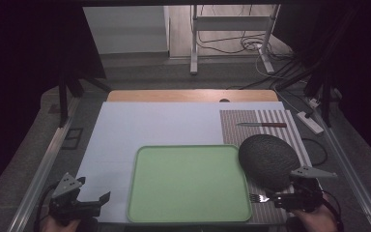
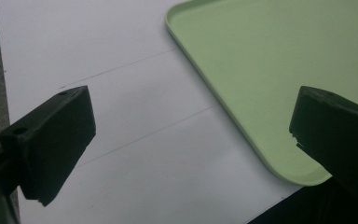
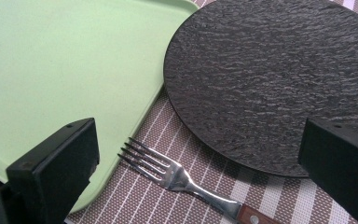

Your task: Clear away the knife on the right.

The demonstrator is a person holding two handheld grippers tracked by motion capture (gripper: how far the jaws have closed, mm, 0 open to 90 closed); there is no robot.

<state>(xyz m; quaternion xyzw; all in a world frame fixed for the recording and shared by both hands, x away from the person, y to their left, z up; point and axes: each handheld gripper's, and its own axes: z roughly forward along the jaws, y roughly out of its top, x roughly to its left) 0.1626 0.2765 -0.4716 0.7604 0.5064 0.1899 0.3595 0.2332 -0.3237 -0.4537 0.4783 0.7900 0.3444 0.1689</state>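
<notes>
Striped placemat (image 3: 177, 196) with fork (image 3: 177, 175), plate (image 3: 270, 79), tray (image 3: 60, 60).

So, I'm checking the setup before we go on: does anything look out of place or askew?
One thing: the dark round plate overlaps the corner of the green tray rather than lying wholly on the striped placemat. The fork and knife lie flat; nothing spilled or damaged.

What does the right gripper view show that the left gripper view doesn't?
Right gripper view alone: the fork lying on the striped mat, beside the dark plate, between the open right claw jaws. Left gripper view alone: the white sheet under the open left claw. Shared: the green tray, a corner in each.
</notes>
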